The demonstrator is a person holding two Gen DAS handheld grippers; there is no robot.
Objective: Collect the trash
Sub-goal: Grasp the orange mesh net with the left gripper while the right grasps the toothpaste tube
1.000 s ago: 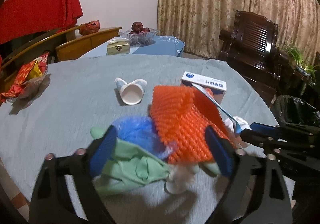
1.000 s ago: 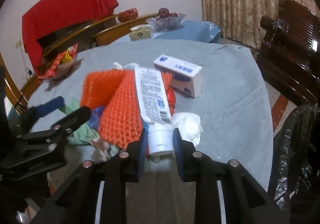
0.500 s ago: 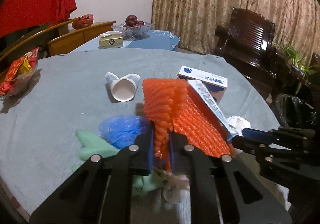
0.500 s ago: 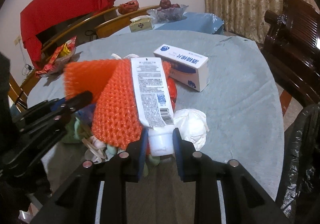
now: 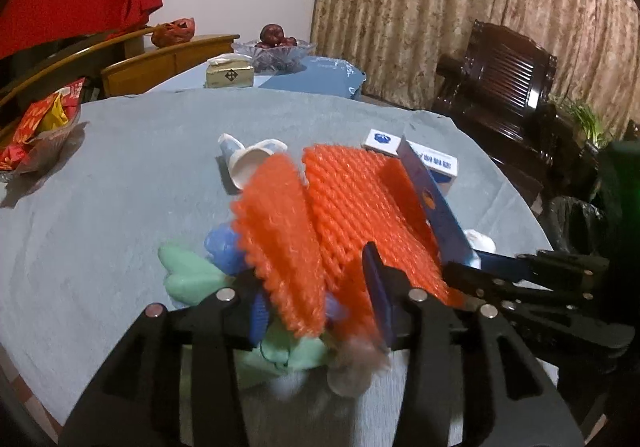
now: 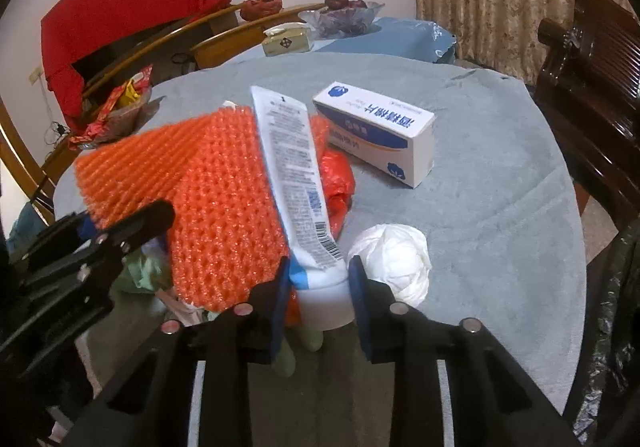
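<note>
Left claw reopened, orange foam net loose between; right claw clamps tube; grey tablecloth.

Change entry: my left gripper, pinched tight on the orange foam net half a second ago, has just been opening; net between jaws, now blurred.

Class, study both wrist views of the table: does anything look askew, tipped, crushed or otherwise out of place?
Yes. The paper cup lies tipped on its side with a crushed rim behind the orange foam netting. A crumpled white tissue sits loose on the tablecloth. The tube slants up from the right gripper, resting against the netting.
</note>
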